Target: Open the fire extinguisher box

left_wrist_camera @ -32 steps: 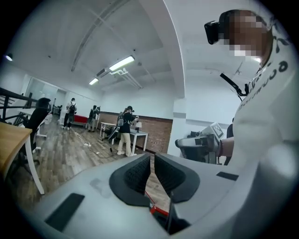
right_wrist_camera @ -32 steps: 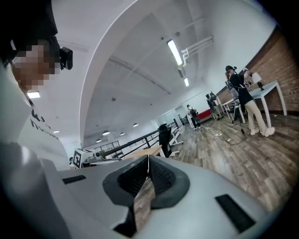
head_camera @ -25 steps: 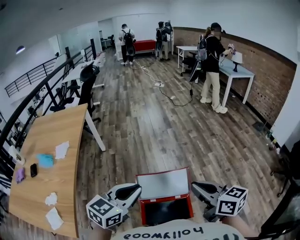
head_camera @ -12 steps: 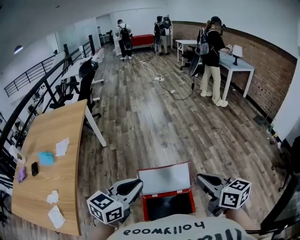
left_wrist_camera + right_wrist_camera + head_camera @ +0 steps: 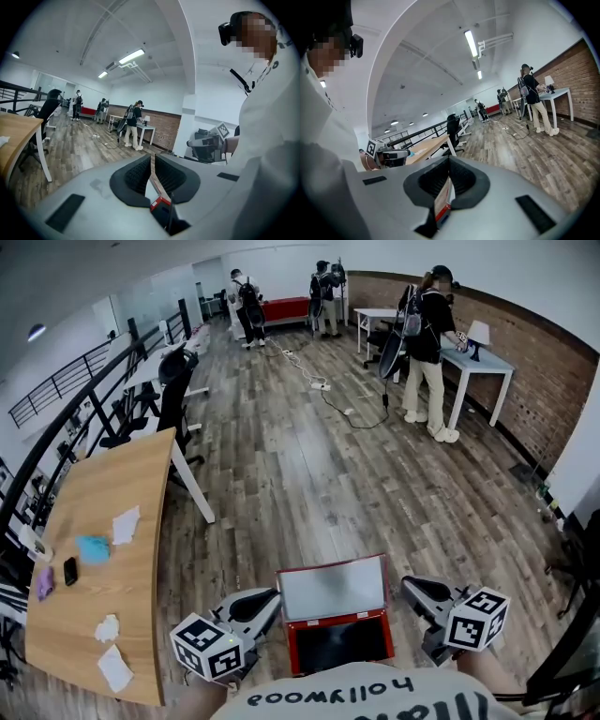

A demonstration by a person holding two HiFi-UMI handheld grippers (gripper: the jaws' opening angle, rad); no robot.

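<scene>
My left hand-held gripper and right hand-held gripper pinch the box's raised lid; opening seems nearly done.

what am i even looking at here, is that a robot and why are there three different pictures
There is no robot here. A person holds a two-jaw gripper in each hand. The head view comes from a camera on the person's head, looking down. The other two views come from cameras riding on each gripper, looking along its jaws. Low in the head view is a red box with its pale lid raised. The left gripper and the right gripper are each shut on a thin side edge of that lid. The wooden table on the left carries paper scraps and a blue thing.
</scene>
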